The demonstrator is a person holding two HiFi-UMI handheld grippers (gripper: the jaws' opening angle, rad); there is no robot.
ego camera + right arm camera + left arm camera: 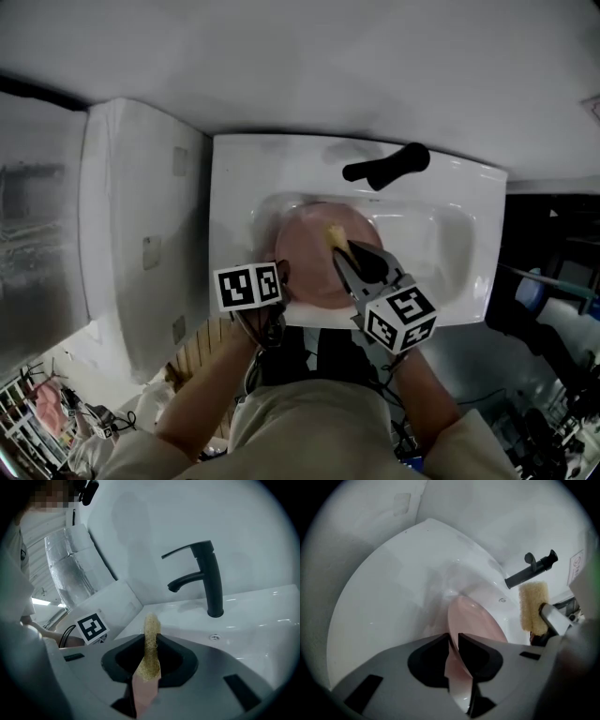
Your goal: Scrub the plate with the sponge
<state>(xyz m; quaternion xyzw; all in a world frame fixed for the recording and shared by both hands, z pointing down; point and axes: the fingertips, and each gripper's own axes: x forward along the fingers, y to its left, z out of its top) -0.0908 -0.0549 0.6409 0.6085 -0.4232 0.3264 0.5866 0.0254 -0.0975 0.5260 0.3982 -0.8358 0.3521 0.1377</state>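
A pink plate [314, 267] stands tilted in the basin of the white sink [234, 187]. My left gripper [281, 275] is at the plate's left rim, and in the left gripper view its jaws [454, 641] are shut on the thin edge of the plate [476, 620]. My right gripper [341, 247] reaches over the plate from the right, shut on a yellow sponge [334, 232]. In the right gripper view the sponge [152, 625] sticks up between the jaws, with the plate's edge [140, 695] just below it. In the left gripper view the sponge [533, 606] hangs close to the plate's face.
A black faucet [386, 167] stands at the back of the sink, behind the plate. A white cabinet [141, 234] adjoins the sink on the left. Dark clutter fills the area to the right of the sink [553, 300].
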